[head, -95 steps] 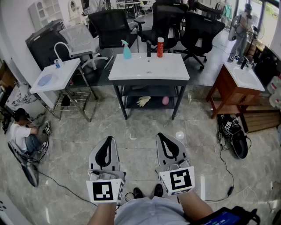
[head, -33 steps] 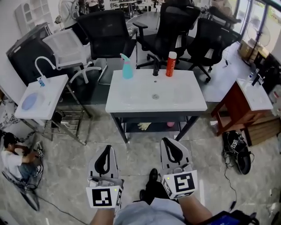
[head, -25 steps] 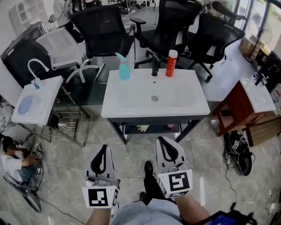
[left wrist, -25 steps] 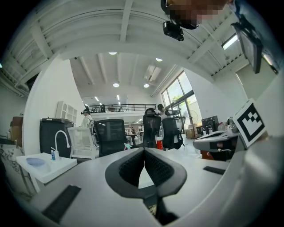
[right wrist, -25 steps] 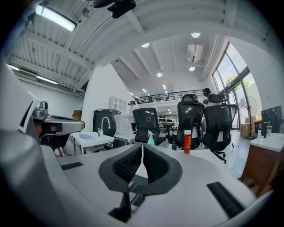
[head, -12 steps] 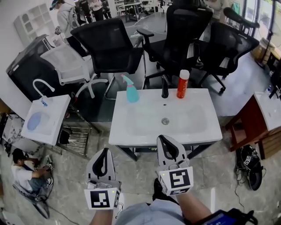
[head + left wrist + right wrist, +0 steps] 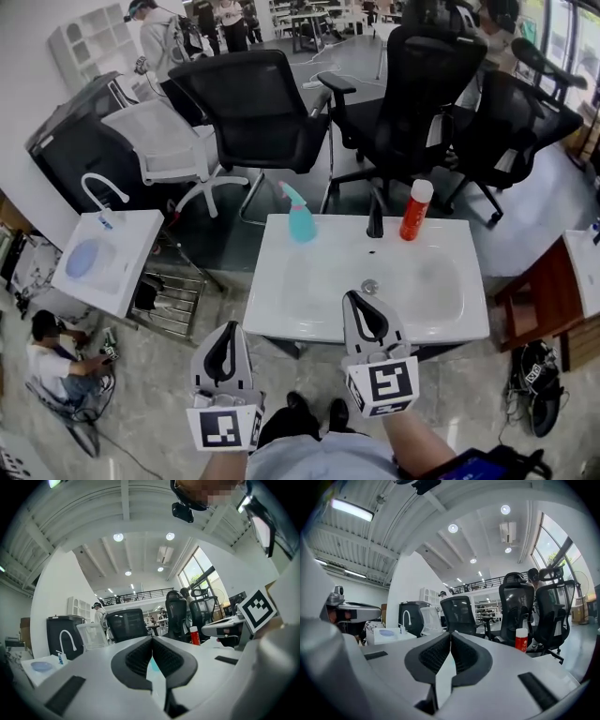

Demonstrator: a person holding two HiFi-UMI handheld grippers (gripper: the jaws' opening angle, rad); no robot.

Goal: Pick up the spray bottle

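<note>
1. Both pairs of jaws are clenched on nothing: the left gripper (image 7: 229, 330) and the right gripper (image 7: 355, 300) point level, pads pressed together.
2. The white counter (image 7: 281, 314), well ahead of the jaws a second ago, now has its near edge under the right jaws' tips and just beside the left's, as the person walks up.
3. The teal spray bottle (image 7: 300, 217) stands upright at the counter's far edge, ahead of both jaws and nearer the left pair's line, with a black tap (image 7: 375, 218) and a red can (image 7: 414, 208) to its right.
4. The approach looks nearly done; the jaws must open before any grasp.
</note>
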